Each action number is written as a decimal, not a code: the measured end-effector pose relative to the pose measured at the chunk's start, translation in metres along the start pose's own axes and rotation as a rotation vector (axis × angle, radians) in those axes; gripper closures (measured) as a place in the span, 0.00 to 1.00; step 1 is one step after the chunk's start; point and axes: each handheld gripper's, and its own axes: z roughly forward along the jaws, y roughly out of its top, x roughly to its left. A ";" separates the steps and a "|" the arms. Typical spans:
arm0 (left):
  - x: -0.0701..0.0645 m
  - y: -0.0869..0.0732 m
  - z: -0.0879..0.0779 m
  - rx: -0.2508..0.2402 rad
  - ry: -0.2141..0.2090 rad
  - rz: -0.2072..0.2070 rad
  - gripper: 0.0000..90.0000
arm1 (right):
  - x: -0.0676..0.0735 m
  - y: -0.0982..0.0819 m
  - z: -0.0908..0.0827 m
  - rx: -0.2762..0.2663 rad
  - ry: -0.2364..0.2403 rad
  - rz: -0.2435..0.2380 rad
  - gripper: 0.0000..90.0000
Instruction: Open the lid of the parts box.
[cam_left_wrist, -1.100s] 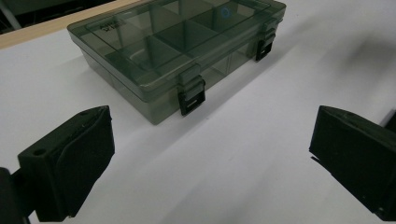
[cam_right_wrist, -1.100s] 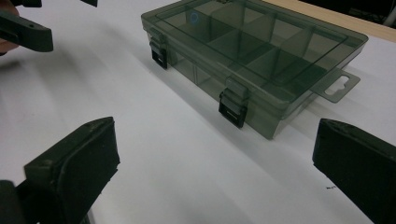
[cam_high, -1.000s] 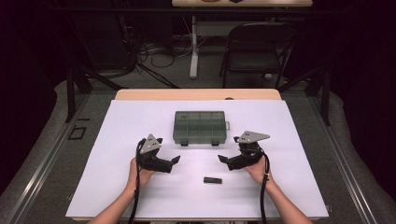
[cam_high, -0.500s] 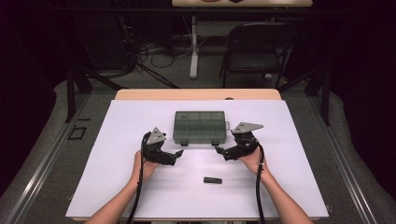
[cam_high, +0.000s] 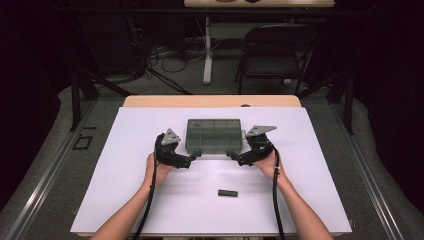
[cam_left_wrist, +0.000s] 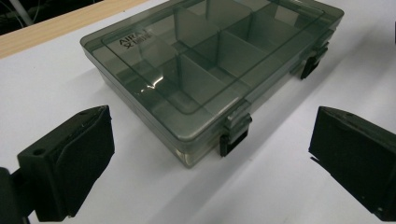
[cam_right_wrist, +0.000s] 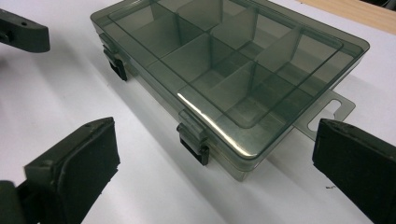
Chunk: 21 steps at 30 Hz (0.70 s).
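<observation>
High view: your left gripper (cam_high: 189, 159) and right gripper (cam_high: 235, 156), fingers apart, flank the organizer box (cam_high: 214, 135) mid-tabletop, probably aiming at its latches.

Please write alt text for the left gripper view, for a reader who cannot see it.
A closed, smoky transparent plastic organiser box with inner dividers lies on a white table, two dark latches on its near side. The open left claw frames the nearer latch between its two black jaws without touching it.
</observation>
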 end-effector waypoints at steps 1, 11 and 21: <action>0.001 0.001 0.003 0.007 -0.006 -0.003 0.00 | -0.001 0.000 0.001 0.004 -0.004 0.001 0.00; 0.005 -0.004 0.014 0.025 -0.033 -0.018 0.03 | -0.002 -0.001 0.008 0.023 0.008 -0.010 0.02; 0.008 -0.007 0.019 0.043 -0.031 0.000 0.15 | -0.005 -0.004 0.011 0.041 -0.030 -0.005 0.16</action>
